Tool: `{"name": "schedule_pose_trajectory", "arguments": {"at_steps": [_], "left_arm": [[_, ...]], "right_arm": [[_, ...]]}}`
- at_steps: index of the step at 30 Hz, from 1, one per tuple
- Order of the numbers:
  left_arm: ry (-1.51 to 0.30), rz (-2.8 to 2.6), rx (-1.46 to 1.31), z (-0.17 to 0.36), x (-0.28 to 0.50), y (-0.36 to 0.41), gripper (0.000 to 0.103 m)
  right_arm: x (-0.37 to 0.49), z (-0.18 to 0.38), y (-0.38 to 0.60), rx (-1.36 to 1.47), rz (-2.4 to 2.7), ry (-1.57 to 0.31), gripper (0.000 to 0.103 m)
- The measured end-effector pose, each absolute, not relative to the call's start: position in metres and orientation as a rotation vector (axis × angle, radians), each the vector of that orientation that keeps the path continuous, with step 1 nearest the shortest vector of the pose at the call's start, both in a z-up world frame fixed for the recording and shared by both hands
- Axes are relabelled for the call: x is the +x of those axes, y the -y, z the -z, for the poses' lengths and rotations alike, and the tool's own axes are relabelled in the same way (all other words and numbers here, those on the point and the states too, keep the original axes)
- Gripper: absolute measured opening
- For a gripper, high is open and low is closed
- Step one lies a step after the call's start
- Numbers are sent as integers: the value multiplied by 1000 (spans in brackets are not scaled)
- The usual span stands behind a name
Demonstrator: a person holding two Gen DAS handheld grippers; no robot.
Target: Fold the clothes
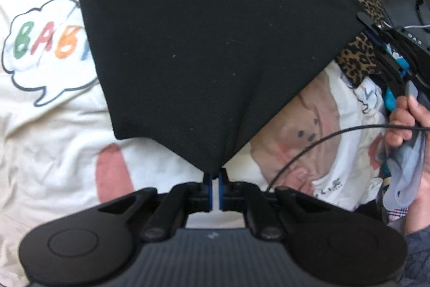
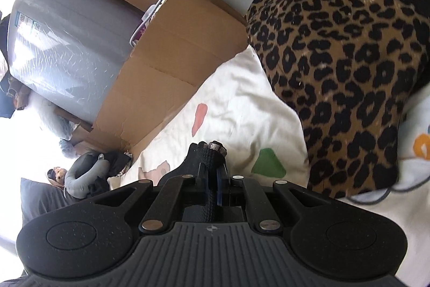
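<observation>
Both claws pinch the black garment: left gripper, right gripper; beyond-left, sheet reads perhaps "BAB".

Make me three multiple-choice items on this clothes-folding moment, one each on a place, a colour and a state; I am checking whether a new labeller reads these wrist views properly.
1. Where does the leopard-print garment lie?
A. inside the cardboard box
B. on the cream printed bed cover
C. over the grey suitcase

2. What colour is the garment held by the left tool?
A. black
B. red
C. white

3. How do the left tool's jaws stand?
A. wide open, nothing between them
B. shut on a corner of the cloth
C. out of sight

Key:
1 B: in the right wrist view it rests on the bed cover, beside the cardboard box.
2 A: the black garment fills the left wrist view.
3 B: the blue pads pinch the cloth's lowest corner.
</observation>
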State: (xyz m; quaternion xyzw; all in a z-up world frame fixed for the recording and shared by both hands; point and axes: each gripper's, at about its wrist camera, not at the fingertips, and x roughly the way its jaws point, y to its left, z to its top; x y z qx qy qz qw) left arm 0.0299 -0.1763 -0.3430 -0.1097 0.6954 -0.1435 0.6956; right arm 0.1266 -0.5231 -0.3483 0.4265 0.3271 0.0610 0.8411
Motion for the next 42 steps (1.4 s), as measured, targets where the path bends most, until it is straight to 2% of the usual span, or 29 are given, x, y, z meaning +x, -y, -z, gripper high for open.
{"name": "schedule_pose_trajectory", "arguments": {"at_steps": [8,12,26,28,30,32,37,40,42], "left_arm": [[-1553,352,-279,340,26,184,3],[-1556,375,-285,341,26,184,3],[-1682,313,-264,390,19,170,3],[-1683,324,-242,386,19,169,7],[-1671,333,-225,380,21,169,14],[-1666,339,-211,373,25,168,26],[-1641,363,-139,353,35,171,44],[-1627,428,-97,341,45,179,63],[-1617,439,-67,332,52,186,65]], "right_arm": [[129,345,537,888,-97,-705,4],[127,345,546,878,-66,-697,0],[110,374,562,891,54,-769,2],[107,373,561,888,58,-768,7],[104,372,558,886,59,-770,35],[101,370,555,892,60,-769,50],[93,365,548,907,62,-776,56],[88,360,544,911,64,-765,62],[86,355,541,927,53,-766,65]]}}
